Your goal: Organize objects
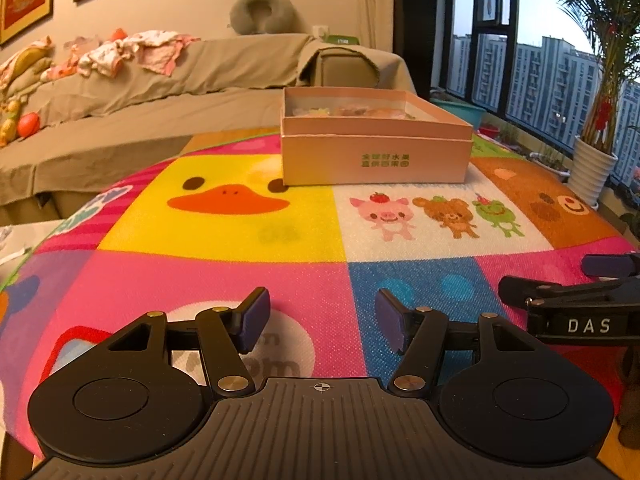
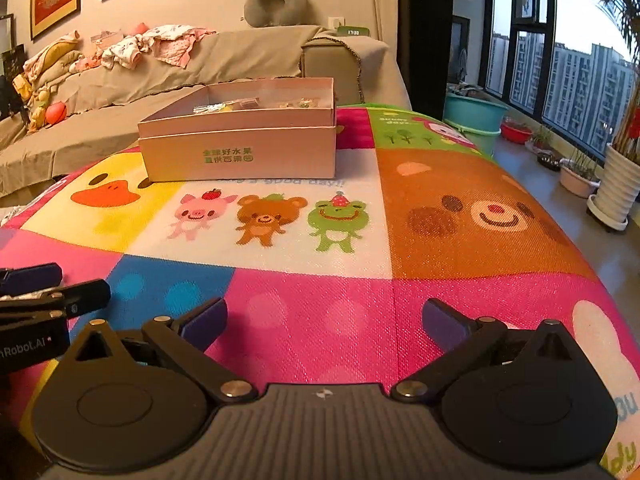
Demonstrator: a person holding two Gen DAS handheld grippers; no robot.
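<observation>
Cartoon play mat (image 1: 256, 240), pink box (image 1: 374, 158) beyond, both claws, left claw (image 1: 322, 320), right claw (image 2: 324, 326), angled downward, empty, wide.

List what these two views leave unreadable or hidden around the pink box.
- Contents of the pink box: in the left wrist view the near wall hides most; the rest is blurred.
- Same contents in the right wrist view: small pale items, too small to identify.
- Right tool: cut off by the left wrist view's right edge.
- Mat behind the box: hidden by it.
</observation>
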